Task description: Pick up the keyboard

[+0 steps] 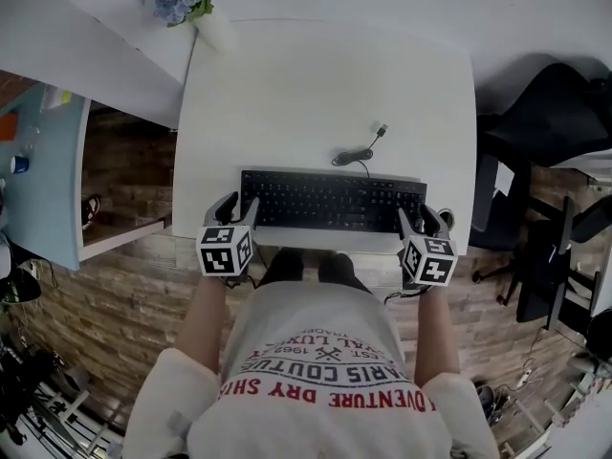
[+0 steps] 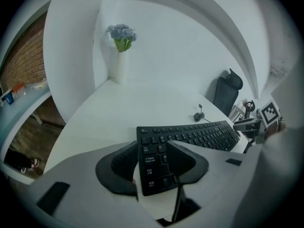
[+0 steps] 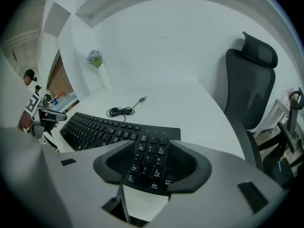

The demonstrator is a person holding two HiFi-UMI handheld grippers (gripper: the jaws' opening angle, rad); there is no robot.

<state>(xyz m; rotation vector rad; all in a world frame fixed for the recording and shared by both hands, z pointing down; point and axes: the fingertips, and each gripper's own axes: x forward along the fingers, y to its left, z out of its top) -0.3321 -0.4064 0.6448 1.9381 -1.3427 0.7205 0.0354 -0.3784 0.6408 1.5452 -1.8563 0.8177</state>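
Bright, flat light is washing over my white table (image 1: 325, 75), with barely a shadow beside the keyboard (image 1: 330, 199), while the floor (image 1: 124, 295) goes dim towards the head view's corners. Both gripper views bow hard into a dark ring at the rim. Up close, my left gripper (image 2: 153, 148) and right gripper (image 3: 152, 148) loom grey and soft, with the keys beyond sharper.

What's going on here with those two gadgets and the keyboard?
A person holds a gripper in each hand at a white table. The left gripper is at the left end of the black keyboard, and the right gripper is at its right end. Both have their jaws apart, with a keyboard end between them. The keyboard lies on the table, not yet lifted.
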